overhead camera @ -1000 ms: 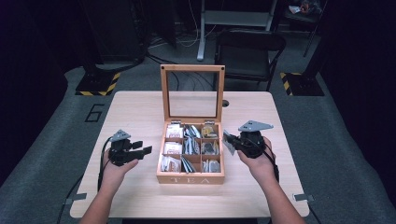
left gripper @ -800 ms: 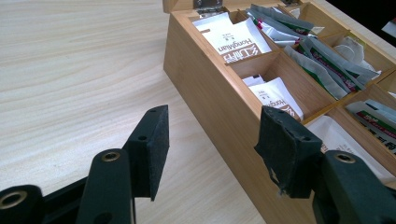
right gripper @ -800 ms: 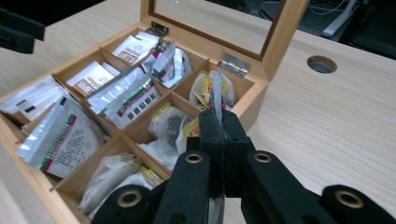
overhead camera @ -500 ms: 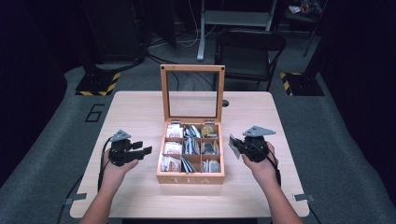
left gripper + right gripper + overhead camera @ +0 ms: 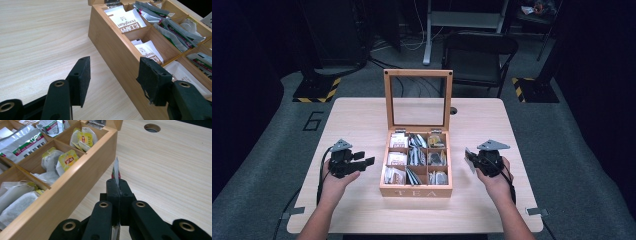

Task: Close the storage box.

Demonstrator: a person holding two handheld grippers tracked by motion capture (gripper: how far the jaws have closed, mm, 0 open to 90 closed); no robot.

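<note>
A pale wooden table (image 5: 362,120) bears an open bamboo tea box (image 5: 416,190), its glass lid upright. Just right of the box, the right gripper (image 5: 117,185) has its jaws clamped on a thin silvery foil sachet (image 5: 116,171). Left of it, the left gripper (image 5: 113,77) stands part-open, holding nothing.

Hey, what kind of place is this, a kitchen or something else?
Probably a lab or workshop, not a kitchen: dark equipment stands with hazard-striped bases, cables on the floor, a folding chair behind the table.
</note>
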